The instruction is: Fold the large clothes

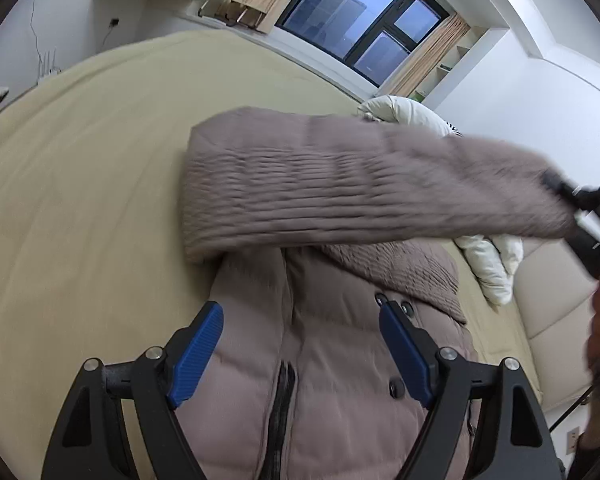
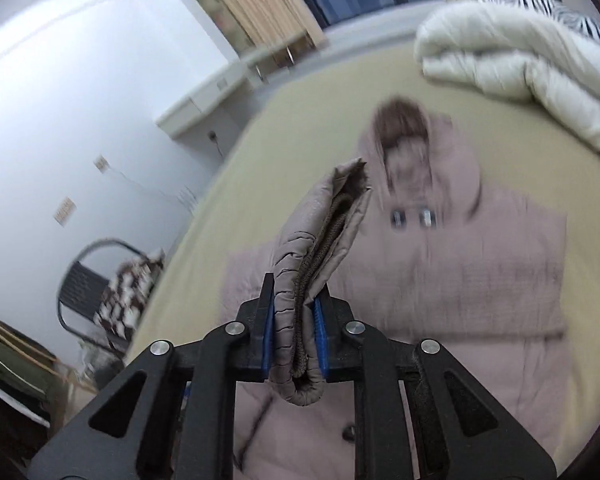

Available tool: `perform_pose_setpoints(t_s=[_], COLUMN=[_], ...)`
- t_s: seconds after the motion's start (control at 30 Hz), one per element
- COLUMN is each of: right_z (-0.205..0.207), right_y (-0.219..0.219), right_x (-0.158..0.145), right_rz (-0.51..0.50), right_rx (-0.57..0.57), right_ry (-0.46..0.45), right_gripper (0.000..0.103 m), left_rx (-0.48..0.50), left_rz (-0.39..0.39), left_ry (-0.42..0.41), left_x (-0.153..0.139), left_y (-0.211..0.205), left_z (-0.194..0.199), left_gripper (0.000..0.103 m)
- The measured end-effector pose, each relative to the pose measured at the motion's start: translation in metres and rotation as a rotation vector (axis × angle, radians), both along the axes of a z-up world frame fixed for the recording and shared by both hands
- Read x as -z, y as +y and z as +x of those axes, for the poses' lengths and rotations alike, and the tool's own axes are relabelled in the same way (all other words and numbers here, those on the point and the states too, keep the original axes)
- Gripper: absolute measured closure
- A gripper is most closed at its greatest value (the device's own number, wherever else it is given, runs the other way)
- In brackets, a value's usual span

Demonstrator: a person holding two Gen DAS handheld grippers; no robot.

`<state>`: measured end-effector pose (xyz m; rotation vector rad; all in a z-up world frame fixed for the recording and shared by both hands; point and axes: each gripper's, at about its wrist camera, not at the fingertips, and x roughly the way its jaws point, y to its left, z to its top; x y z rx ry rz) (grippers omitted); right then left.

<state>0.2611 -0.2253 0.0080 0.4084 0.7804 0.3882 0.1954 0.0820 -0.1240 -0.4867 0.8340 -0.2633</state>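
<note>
Coat (image 1: 340, 360), a mauve padded one with a hood, lies front-up on the bed (image 1: 80, 200), whose beige sheet runs toward a dark window (image 1: 360, 16) with tan curtains. A white duvet (image 2: 520, 56) is bunched near the headboard. The left hand-held gripper (image 1: 300, 328) hovers over the buttoned front, jaws wide apart and holding nothing. The right hand-held gripper (image 2: 294, 320) is clamped on the sleeve cuff (image 2: 312, 280), the sleeve (image 1: 360, 184) lifted across the coat.

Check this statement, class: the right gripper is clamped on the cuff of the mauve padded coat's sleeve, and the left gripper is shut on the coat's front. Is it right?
Not quite. The left gripper is open, its jaws spread above the coat's front, as the left wrist view shows. The right gripper is indeed clamped on the sleeve cuff.
</note>
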Motion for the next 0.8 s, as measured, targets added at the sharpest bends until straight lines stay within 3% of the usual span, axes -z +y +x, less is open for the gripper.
perform_pose_setpoints(t_s=[0.07,0.13,0.23,0.33,0.43,0.57,0.63,0.7,0.8], right_z=[0.008,0.014,0.026,0.031,0.036,0.042,0.036,0.031,0.027], right_y=[-0.019,-0.040,-0.088,-0.138,-0.188,-0.214,-0.223,-0.234,-0.240], right_x=[-0.032,-0.046,-0.032,0.011,0.086,0.183,0.216,0.227,0.220], right_rz=[-0.025,-0.051,-0.072,-0.077,-0.025,0.007,0.092,0.194,0.224], right_rx=[0.034,0.078,0.159,0.246,0.336,0.385,0.395,0.413,0.406], right_ry=[-0.069,-0.100,-0.075,0.005,0.143,0.323,0.332,0.302,0.273], right_gripper=[0.087,0.087,0.087,0.087,0.087,0.085,0.083,0.080,0.076], left_rx=[-0.017,-0.035,-0.039,-0.032,-0.012,0.017,0.056,0.091,0.116], left_rz=[0.015,0.023,0.064,0.124,0.168,0.254,0.319,0.402,0.429], left_ry=[-0.010,-0.019,-0.041,-0.059,-0.061,-0.055,0.001,0.094,0.109], left_x=[-0.002,-0.005,-0.011,-0.014,-0.009,0.003,0.022,0.048,0.062], left_y=[-0.003,-0.005,-0.010,-0.017,-0.027,-0.048,-0.060,-0.072,-0.074], left_z=[0.016,0.032,0.052,0.074,0.098,0.138,0.157,0.177,0.182], left_gripper=[0.021,0.021,0.021,0.023,0.028,0.033,0.033,0.032,0.031])
